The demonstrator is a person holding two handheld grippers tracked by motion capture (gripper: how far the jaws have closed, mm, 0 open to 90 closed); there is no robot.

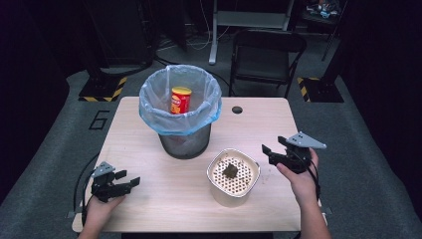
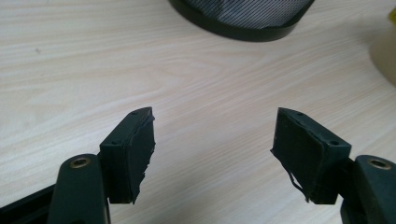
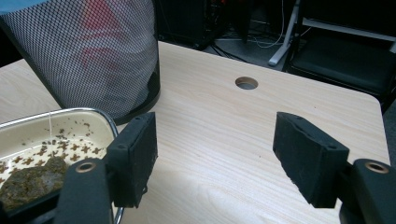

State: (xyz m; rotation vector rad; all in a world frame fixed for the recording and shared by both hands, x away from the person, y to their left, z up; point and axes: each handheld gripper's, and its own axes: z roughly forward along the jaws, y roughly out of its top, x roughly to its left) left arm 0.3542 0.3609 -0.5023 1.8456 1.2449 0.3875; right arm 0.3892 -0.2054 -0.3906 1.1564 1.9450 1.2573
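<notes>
Left tool (image 1: 130, 182): held low over the near left part of the desk (image 1: 149, 199), jaws spread, nothing between them. In the left gripper view its pads (image 2: 140, 154) frame bare wood grain, with the black base of the waste bin (image 2: 238, 18) beyond.

Right tool (image 1: 265, 151): held above the right side of the desk, jaws spread and empty, pointing left toward the sieve bowl (image 1: 233, 175), near it but apart. In the right gripper view the bowl rim (image 3: 70, 114) lies just beside the left pad (image 3: 135, 158).

Sieve bowl: cream, rounded-square, with a perforated insert carrying a dark clump of wet residue (image 1: 230, 171) and scattered crumbs. It stands between the two tools, closer to the right one, just in front of the bin.

Waste bin (image 1: 184, 142): black mesh, lined with a pale blue bag (image 1: 149, 107), at desk centre, toward the back. Inside stands a red and yellow canister (image 1: 180, 99); its label is too small to read.

Desk: light wood, with a round cable hole (image 1: 237, 109) at back right.

Floor: a "6" (image 1: 99, 120) is marked left of the desk. A folding chair (image 1: 266, 57) stands behind.
</notes>
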